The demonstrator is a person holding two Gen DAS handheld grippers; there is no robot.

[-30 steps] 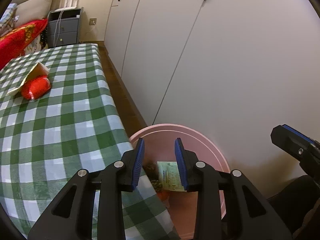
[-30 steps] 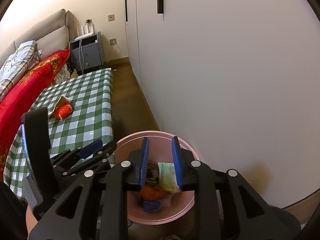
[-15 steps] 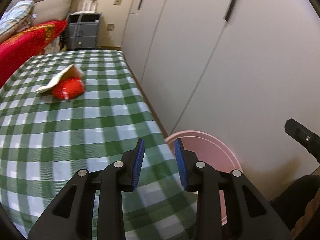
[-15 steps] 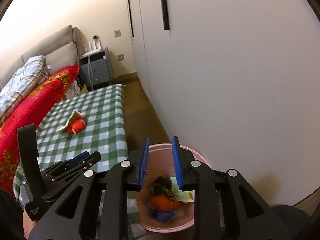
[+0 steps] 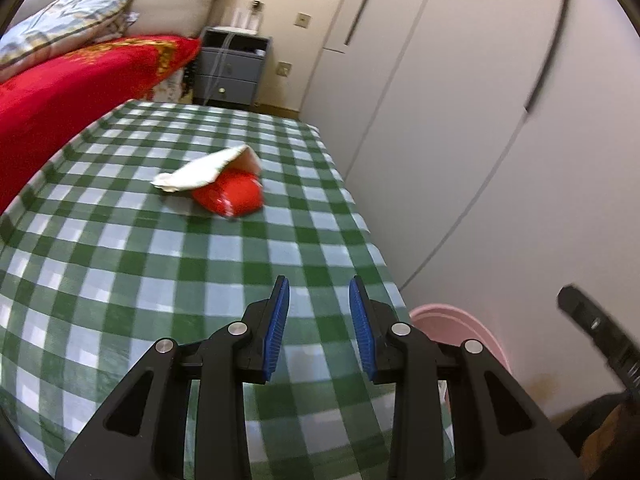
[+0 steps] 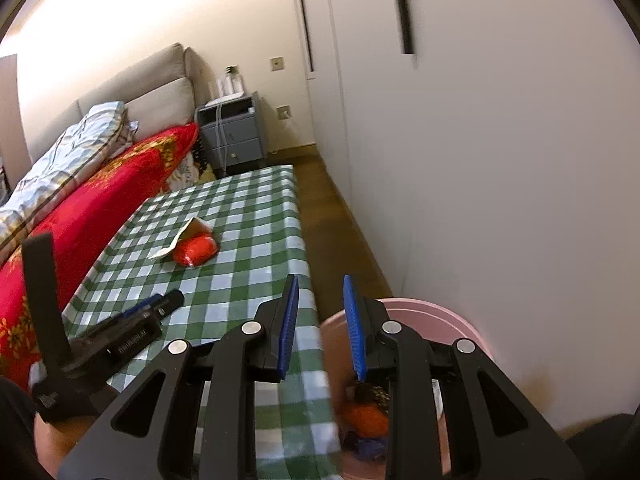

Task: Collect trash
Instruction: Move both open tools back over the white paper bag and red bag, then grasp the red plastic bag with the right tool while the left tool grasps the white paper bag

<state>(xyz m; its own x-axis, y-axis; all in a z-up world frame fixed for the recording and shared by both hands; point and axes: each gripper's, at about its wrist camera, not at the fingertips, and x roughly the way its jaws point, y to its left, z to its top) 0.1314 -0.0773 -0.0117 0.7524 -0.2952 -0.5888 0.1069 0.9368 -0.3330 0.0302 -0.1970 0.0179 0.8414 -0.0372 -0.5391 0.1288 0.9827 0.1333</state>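
Lettering on left tool (image 6: pixel 160 304) blurred, unreadable; jaws parted.

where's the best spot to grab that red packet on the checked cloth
Probably the bare near end of the red packet, approached from the near side. The white paper drapes its far top, while the puffy near end lies uncovered. The left gripper is open and already faces it.

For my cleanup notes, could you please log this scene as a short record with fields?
surface: table with green checked cloth
trash left: red wrapper with a white paper leaning on it
bin: pink bucket on the floor by the table, already holding trash
left gripper: open, empty
right gripper: open, empty, over the table edge and the bucket
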